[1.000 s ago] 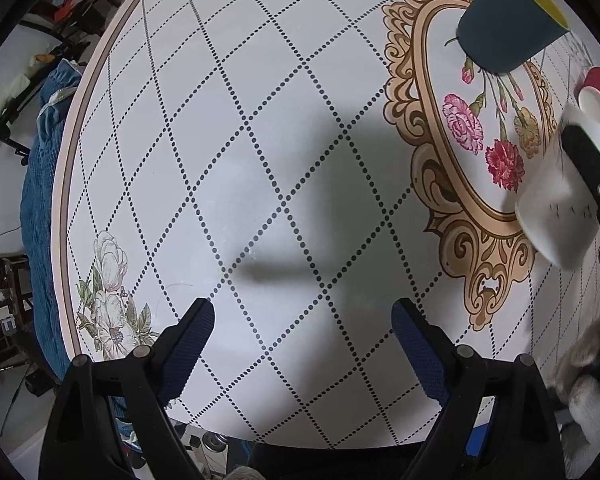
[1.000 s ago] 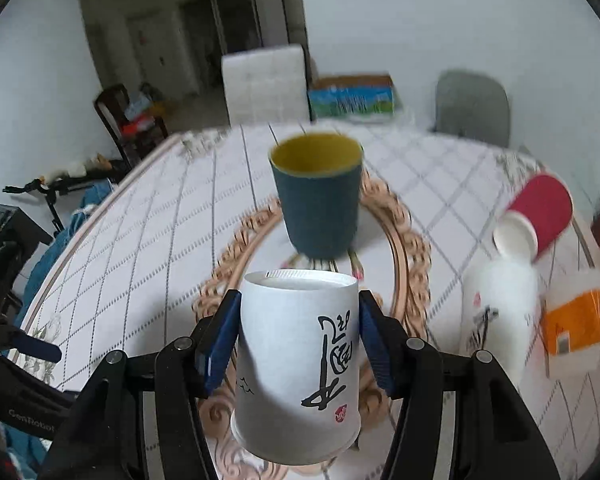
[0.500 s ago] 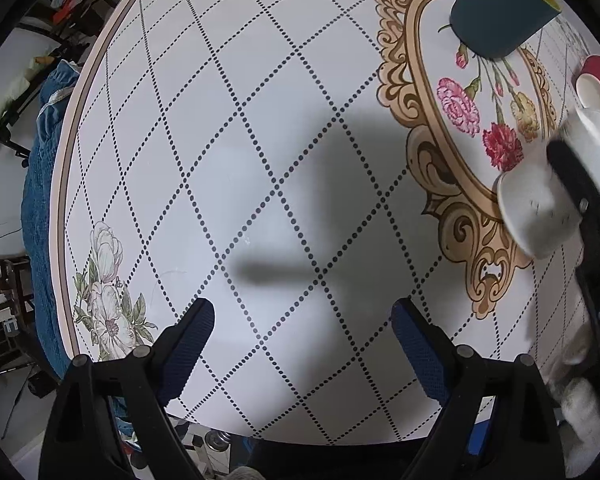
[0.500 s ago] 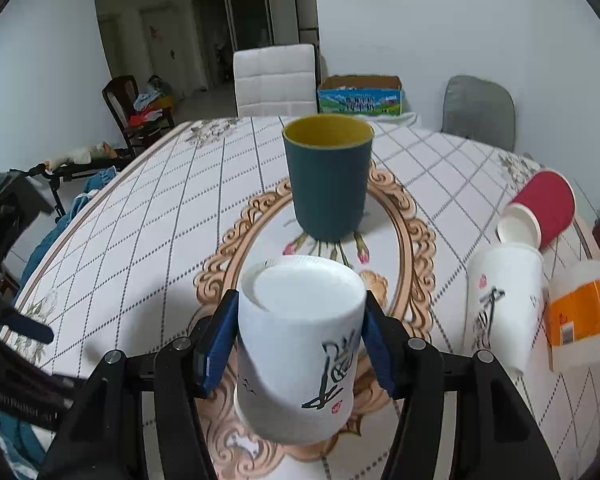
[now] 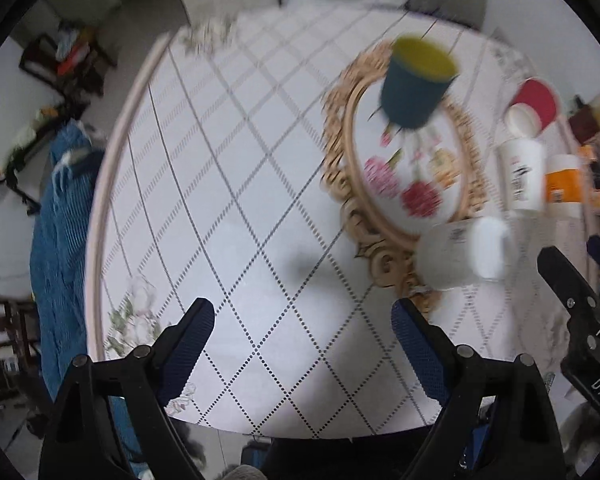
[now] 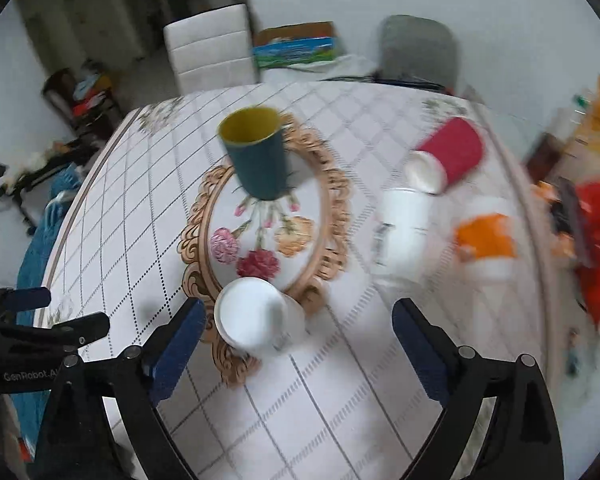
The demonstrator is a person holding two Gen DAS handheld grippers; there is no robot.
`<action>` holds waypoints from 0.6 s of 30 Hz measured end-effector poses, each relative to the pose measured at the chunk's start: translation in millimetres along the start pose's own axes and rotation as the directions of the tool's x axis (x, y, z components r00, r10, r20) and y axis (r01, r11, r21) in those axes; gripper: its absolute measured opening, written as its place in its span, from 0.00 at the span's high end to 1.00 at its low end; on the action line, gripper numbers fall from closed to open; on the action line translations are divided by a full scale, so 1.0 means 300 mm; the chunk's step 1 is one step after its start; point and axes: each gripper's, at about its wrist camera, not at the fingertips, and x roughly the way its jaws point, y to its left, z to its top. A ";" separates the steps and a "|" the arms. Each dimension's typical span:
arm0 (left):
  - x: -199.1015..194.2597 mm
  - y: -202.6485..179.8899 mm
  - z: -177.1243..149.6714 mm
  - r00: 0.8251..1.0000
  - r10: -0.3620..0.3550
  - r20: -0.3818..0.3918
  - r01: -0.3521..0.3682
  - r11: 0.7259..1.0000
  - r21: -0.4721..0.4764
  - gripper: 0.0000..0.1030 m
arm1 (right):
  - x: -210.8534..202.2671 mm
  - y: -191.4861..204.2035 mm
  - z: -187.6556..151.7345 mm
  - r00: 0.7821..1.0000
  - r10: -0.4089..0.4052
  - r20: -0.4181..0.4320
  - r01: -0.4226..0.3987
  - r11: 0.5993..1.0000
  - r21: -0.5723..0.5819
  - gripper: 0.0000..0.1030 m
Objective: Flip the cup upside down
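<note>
A white paper cup [image 6: 258, 326] with black writing stands upside down on the gold frame print of the tablecloth, its flat base up. It also shows in the left wrist view [image 5: 460, 254], blurred. My right gripper [image 6: 296, 344] is open and empty, pulled back above the cup, which sits just inside its left finger. My left gripper [image 5: 302, 344] is open and empty over the bare near-left part of the table [image 5: 220, 200]. The right gripper's finger [image 5: 572, 292] shows at the right of the left wrist view.
A dark teal cup [image 6: 258, 152] with a yellow inside stands upright farther back. A red cup [image 6: 448, 156] lies on its side at the right. A second white cup [image 6: 400, 236] and an orange-labelled cup [image 6: 486, 240] stand beside it. Red clutter [image 6: 596, 240] is at the right edge.
The right gripper was shut on the white cup; it has let go and drawn back, leaving the cup standing upside down. The left gripper's view tilted up toward the room.
</note>
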 end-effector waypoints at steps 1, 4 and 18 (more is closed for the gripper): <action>-0.055 -0.009 -0.010 0.999 0.000 0.036 0.000 1.000 0.008 0.12 | -0.045 -0.009 -0.002 1.000 -0.023 0.003 0.023 1.000 0.017 0.07; -0.158 -0.009 -0.033 0.996 0.004 0.091 -0.006 1.000 0.017 0.12 | -0.183 -0.031 -0.011 0.996 -0.086 0.020 0.085 0.995 0.059 0.07; -0.633 -0.009 -0.255 0.945 0.032 0.325 -0.012 0.998 -0.065 0.12 | -0.776 -0.041 -0.102 0.977 -0.102 0.185 0.096 0.994 0.042 0.03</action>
